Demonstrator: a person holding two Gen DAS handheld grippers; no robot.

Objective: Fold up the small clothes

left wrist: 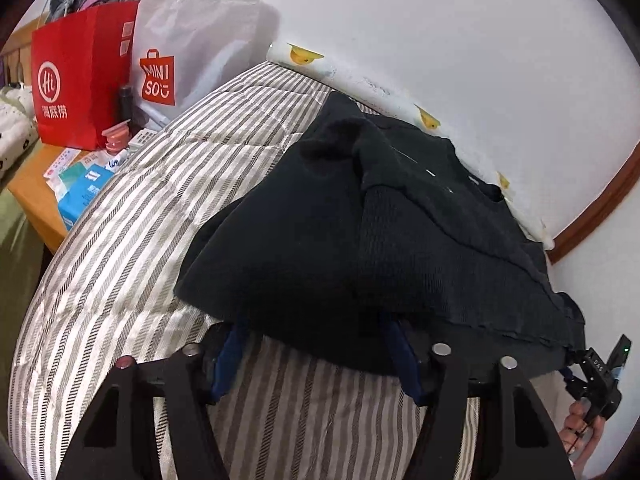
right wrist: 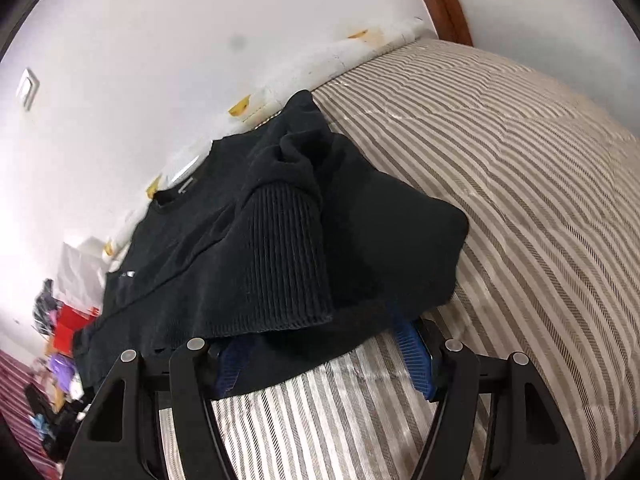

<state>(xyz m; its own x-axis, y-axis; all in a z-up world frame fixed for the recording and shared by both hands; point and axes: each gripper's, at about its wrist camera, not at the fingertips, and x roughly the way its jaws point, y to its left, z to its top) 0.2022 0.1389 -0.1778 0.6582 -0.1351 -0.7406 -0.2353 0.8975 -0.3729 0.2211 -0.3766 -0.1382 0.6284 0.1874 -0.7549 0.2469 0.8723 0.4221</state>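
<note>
Nearest each lens, a gripper's black linkage arms and blue-padded fingers reach under the near hem of a black knitted sweater with ribbed cuffs point(left wrist: 400, 240), which lies on a grey-and-cream striped quilted bed cover point(left wrist: 160, 208), its neckline towards the white wall. The left gripper point(left wrist: 316, 344) has its blue fingers point(left wrist: 228, 356) standing apart with the hem draped over their tips; the right gripper point(right wrist: 320, 340) stands likewise under the other end of the hem. Whether either pair of pads has clamped the cloth I cannot tell, since the fabric hides the tips. The step in hand looks to be taking the bottom edge at both corners to fold it up towards the collar. To do it well, each gripper should bite both layers of the hem, lift evenly, and carry the edge over without dragging the sleeve point(right wrist: 288, 256) that lies folded across the chest; the knit is soft and will sag between the two holds, so keeping it taut matters. In the left view the other gripper and a person's hand point(left wrist: 580, 432) are cut off at the edge. Farther off, a red paper bag point(left wrist: 80, 80) and a white shopping bag point(left wrist: 192, 40) stand on a wooden side table point(left wrist: 32, 196) among small boxes too blurred to name.
</note>
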